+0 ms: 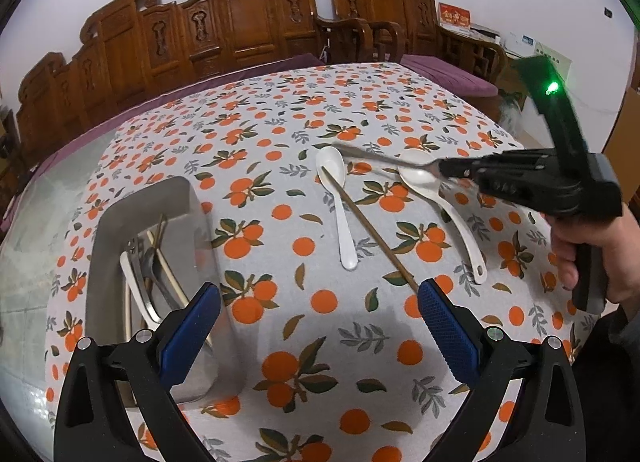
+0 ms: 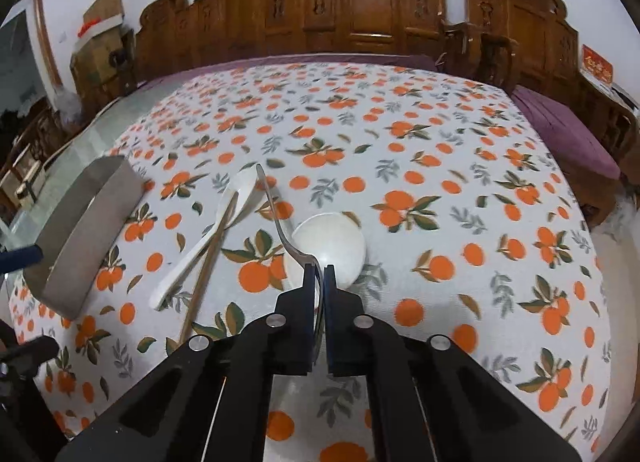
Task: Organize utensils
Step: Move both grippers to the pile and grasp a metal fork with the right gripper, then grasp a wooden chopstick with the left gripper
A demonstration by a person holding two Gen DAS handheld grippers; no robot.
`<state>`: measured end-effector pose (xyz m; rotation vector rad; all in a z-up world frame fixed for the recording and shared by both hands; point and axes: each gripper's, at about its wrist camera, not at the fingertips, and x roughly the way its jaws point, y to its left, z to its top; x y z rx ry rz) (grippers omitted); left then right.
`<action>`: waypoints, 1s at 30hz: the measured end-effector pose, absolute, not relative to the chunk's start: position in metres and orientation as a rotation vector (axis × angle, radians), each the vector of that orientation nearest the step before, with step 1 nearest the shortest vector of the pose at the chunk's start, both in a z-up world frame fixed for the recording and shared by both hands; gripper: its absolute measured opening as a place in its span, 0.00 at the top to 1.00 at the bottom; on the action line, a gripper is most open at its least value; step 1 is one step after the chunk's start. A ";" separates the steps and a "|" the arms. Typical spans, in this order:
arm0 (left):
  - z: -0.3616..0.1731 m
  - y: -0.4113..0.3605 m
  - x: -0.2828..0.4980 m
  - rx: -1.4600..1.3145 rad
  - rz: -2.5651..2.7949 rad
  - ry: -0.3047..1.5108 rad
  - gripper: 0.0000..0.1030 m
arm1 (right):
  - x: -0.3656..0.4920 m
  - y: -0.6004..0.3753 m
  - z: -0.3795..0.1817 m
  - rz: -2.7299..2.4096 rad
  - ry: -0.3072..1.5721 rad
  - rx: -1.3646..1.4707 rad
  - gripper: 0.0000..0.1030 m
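My right gripper is shut on the bowl end of a metal spoon, whose handle points away to the upper left. In the left wrist view the right gripper holds the metal spoon just above the cloth. Below it lies a white ceramic spoon. A second white spoon lies to the left, with a brown chopstick resting across its bowl. My left gripper hangs open and holds nothing, near the chopstick's near end.
A steel tray at the left holds several utensils. An orange-print cloth covers the table. Carved wooden benches with purple cushions stand behind it. A person's hand grips the right gripper's handle.
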<state>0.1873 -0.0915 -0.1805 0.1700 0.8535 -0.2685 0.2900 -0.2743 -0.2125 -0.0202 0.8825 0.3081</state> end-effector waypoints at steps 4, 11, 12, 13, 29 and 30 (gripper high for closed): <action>-0.182 -0.101 0.190 0.167 -0.276 0.861 0.08 | 0.288 -0.289 -0.209 0.278 0.873 0.023 0.95; -0.190 -0.125 0.202 0.162 -0.295 0.882 0.08 | 0.289 -0.307 -0.206 0.248 0.858 0.057 0.95; -0.192 -0.129 0.204 0.161 -0.294 0.885 0.13 | 0.289 -0.309 -0.207 0.249 0.862 0.060 0.95; -0.195 -0.132 0.207 0.159 -0.294 0.893 0.16 | 0.289 -0.309 -0.208 0.251 0.863 0.059 0.95; -0.242 -0.170 0.217 0.189 -0.258 0.975 0.74 | 0.289 -0.311 -0.210 0.255 0.867 0.049 0.95; -0.241 -0.170 0.217 0.195 -0.256 0.976 0.86 | 0.289 -0.309 -0.210 0.258 0.866 0.047 0.95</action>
